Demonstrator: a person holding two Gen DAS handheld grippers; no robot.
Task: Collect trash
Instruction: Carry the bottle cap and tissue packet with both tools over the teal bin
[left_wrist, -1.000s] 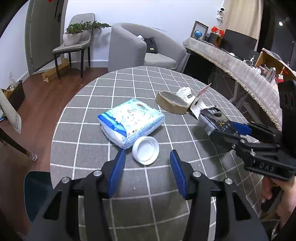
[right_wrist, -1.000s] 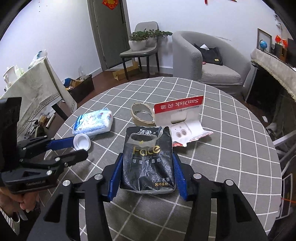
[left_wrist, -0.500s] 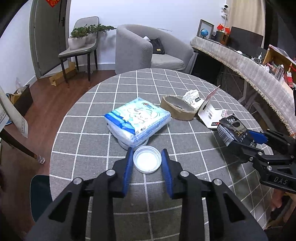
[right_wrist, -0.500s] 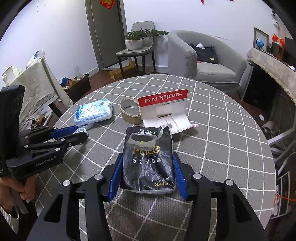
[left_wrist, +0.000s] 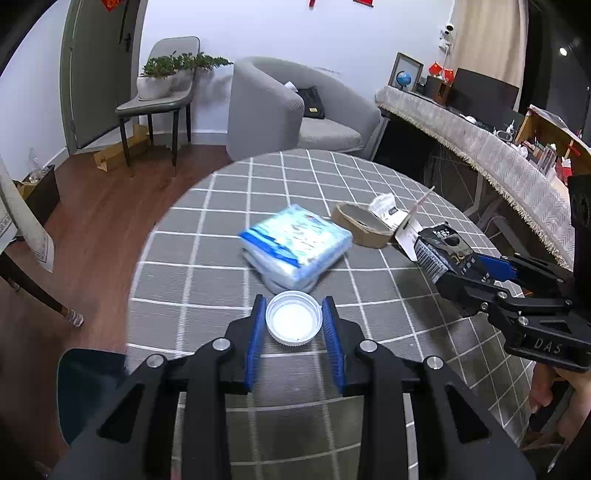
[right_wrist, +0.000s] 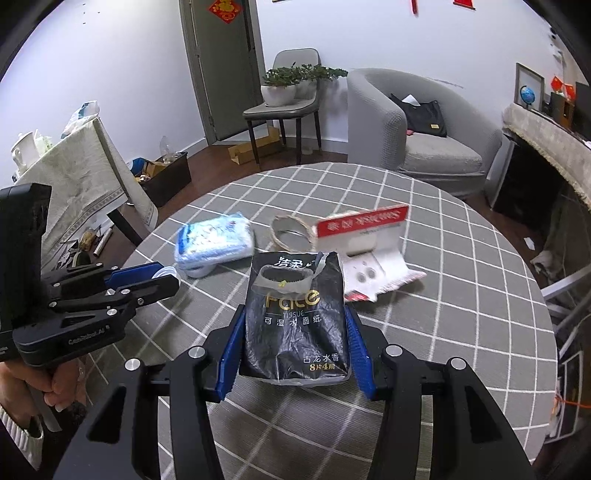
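My left gripper (left_wrist: 293, 317) is shut on a white plastic lid (left_wrist: 293, 322), its blue pads pressing both sides, just above the checked tablecloth (left_wrist: 207, 266). My right gripper (right_wrist: 295, 332) is shut on a black tissue pack (right_wrist: 295, 317) with gold lettering, held above the table. In the left wrist view that gripper (left_wrist: 461, 258) and its pack (left_wrist: 439, 251) show at the right. In the right wrist view the left gripper (right_wrist: 162, 277) shows at the left with the lid's rim (right_wrist: 168, 272) between its fingers.
On the round table lie a blue and white tissue pack (left_wrist: 295, 247), a brown tape roll (left_wrist: 360, 225) and an opened red and white card package (right_wrist: 365, 236). A grey armchair (left_wrist: 288, 110) and a chair with potted plants (left_wrist: 166, 88) stand beyond. Hands hold both grips.
My left gripper closed on the white lid, which now sits clamped between the pads and lifted slightly. The right gripper keeps its hold on the black pack, and both views have drawn back from the table.
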